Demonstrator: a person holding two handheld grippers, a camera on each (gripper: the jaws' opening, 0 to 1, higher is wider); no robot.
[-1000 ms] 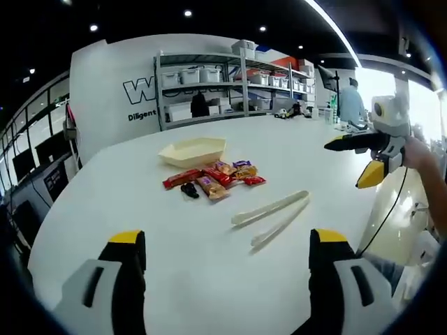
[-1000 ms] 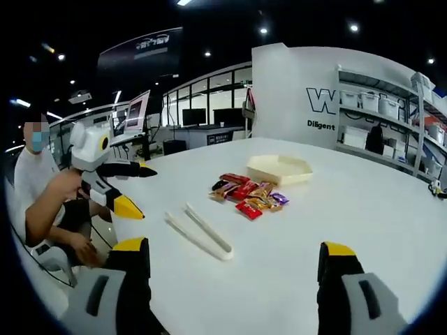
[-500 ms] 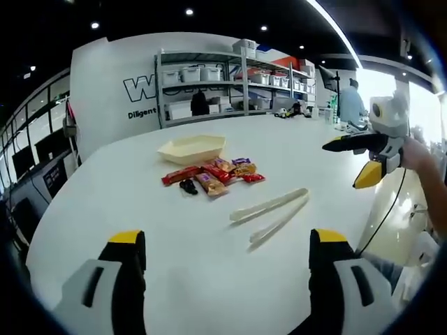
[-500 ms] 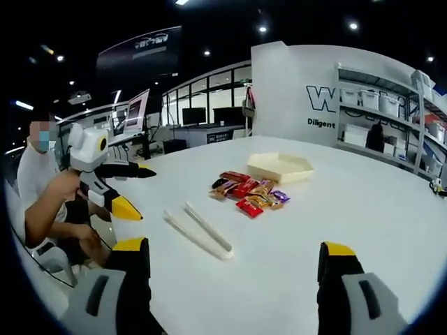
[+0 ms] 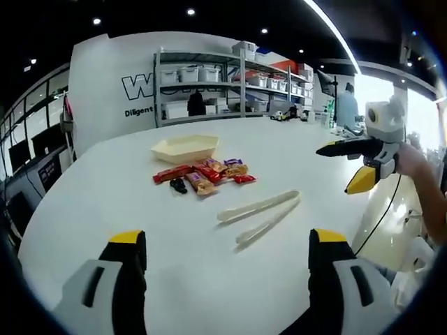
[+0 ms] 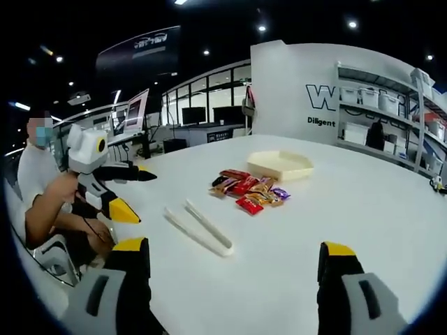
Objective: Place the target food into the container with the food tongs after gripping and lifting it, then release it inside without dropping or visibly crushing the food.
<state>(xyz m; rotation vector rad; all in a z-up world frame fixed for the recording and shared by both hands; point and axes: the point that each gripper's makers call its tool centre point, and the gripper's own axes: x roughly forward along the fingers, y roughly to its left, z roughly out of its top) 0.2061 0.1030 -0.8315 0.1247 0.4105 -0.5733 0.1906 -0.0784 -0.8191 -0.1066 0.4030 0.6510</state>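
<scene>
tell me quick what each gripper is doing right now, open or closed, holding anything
Left gripper: open, holding nothing, above the table.
Right gripper: open, holding nothing; the tongs lie untouched on the table.

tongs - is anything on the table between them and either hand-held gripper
Nothing visible is. The tongs lie flat on bare white table, with open surface up to the left hand-held gripper and the right hand-held gripper. The snack packets and cream tray sit beyond the tongs, out of the way.

Prob. lab: shelving (image 5: 230,80), monitors (image 6: 192,116)
</scene>
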